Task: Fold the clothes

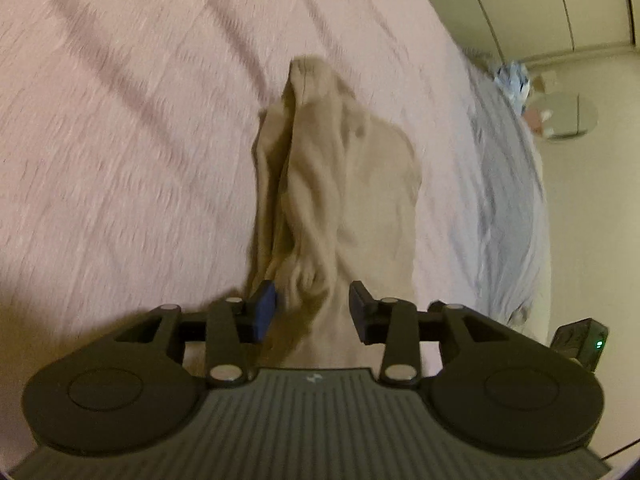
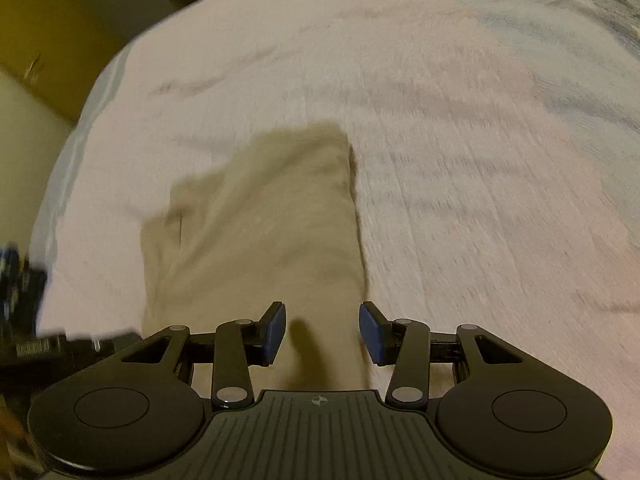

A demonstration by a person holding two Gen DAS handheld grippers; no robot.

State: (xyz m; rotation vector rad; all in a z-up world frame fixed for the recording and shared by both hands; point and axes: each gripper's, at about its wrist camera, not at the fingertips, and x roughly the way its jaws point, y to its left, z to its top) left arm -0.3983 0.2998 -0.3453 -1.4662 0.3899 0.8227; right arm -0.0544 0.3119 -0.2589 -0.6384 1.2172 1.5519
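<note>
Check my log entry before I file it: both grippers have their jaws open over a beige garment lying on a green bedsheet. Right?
Not quite: the bedsheet is pink, as both wrist views show. The rest holds: left gripper and right gripper have jaws open over the beige garment.

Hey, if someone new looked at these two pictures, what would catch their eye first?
A crumpled beige garment lies bunched in the middle of the pink bedspread. The left gripper and the right gripper are each open, their blue-padded fingers spread over the cloth's near end.
</note>
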